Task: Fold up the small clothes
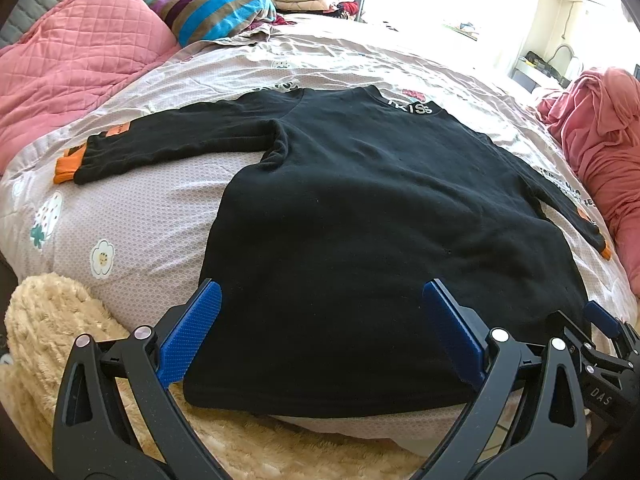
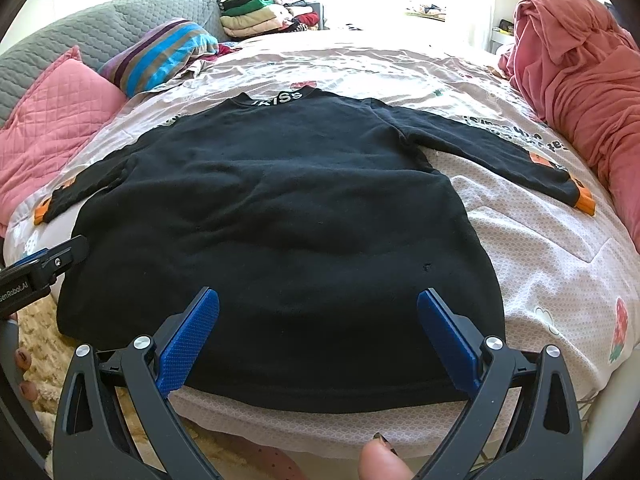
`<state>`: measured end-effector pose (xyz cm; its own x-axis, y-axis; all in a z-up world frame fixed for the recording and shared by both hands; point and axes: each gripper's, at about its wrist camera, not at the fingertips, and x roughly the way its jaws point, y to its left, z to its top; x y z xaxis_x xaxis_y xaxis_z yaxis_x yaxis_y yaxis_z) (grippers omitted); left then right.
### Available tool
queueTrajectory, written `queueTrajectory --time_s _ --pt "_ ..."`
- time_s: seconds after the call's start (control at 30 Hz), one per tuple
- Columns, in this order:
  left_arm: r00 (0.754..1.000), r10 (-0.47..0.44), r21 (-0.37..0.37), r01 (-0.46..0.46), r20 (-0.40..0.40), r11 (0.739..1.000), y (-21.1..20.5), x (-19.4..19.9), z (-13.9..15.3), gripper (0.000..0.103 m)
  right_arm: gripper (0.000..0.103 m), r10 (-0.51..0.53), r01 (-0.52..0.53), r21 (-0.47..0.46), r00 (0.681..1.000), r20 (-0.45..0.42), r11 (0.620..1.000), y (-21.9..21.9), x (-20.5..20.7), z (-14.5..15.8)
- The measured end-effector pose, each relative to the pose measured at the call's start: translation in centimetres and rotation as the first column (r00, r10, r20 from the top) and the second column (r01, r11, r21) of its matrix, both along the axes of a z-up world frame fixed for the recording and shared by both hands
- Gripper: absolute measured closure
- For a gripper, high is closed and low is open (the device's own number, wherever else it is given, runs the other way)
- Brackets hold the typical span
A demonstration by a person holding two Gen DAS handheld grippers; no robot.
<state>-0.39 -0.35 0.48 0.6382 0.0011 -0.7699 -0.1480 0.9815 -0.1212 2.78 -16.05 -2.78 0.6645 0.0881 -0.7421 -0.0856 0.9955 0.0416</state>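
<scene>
A pink pillow (image 1: 76, 40) and a striped one (image 1: 216, 4) lie at the bed's (image 1: 160, 200) left. The black sweater (image 1: 360, 208) is spread flat mid-bed, sleeves out, collar far. The left gripper (image 1: 320, 312) and right gripper (image 2: 318, 312) hang over its near hem, jaws wide apart, holding nothing. A red blanket (image 2: 580, 72) is heaped at the right

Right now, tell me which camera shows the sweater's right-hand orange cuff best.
The right wrist view: the orange cuff lies unobstructed at the sleeve's end on the black sweater. In the left wrist view the same cuff is only a sliver near the edge.
</scene>
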Motion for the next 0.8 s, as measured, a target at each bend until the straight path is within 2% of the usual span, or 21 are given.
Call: queueTrajectory --time_s 0.8 --pt "1.000 0.001 0.003 -0.001 0.002 1.000 -0.02 -0.17 0.13 0.008 0.004 0.006 -0.006 0.000 1.000 0.000 1.000 0.18 0.04 -0.19"
